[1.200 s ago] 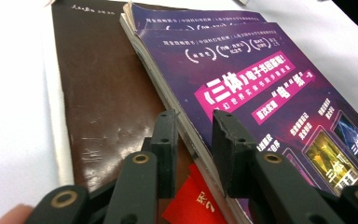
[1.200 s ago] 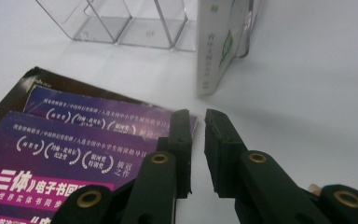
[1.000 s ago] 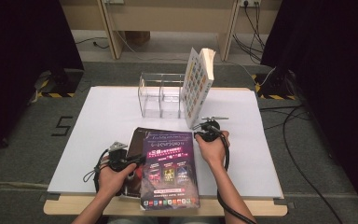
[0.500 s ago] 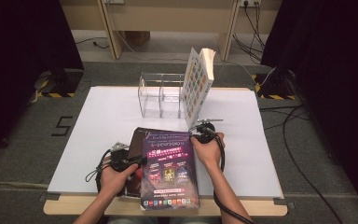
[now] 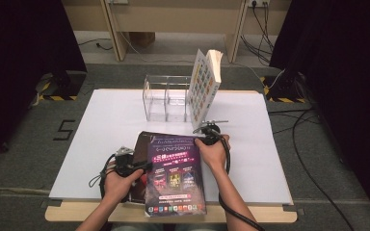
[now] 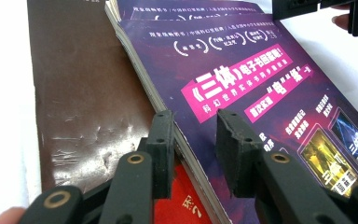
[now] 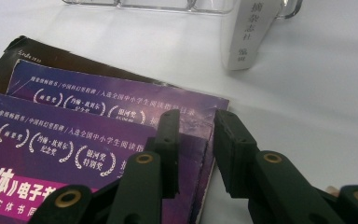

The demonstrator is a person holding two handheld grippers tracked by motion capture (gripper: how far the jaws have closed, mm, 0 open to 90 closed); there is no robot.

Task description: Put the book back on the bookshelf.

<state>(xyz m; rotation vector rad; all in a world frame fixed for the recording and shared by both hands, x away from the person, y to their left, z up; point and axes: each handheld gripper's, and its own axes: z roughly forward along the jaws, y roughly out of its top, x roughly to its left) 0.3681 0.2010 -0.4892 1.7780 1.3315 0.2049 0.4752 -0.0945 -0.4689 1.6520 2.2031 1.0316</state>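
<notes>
A stack of purple-covered books (image 5: 176,178) lies on a dark brown book (image 5: 142,139) near the table's front edge. My left gripper (image 5: 135,166) is at the stack's left side. In the left gripper view (image 6: 193,123) its jaws stand apart astride the top purple book's (image 6: 270,93) left edge, one over the cover, one beside the pages above the brown book (image 6: 79,93). My right gripper (image 5: 207,130) is at the stack's far right corner. Its jaws (image 7: 196,123) have just been opening and stand apart, with the second purple book's (image 7: 121,100) edge between them, unpressed.
A clear acrylic rack (image 5: 166,98) stands at the back of the white mat (image 5: 101,125), with a thick white-spined book (image 5: 203,86) upright and leaning in its right end. That book's spine (image 7: 247,32) rises beyond the right gripper. Cables trail from both grippers.
The right hand has edged slightly left at the stack's far right corner. The left hand and the books look unchanged.
</notes>
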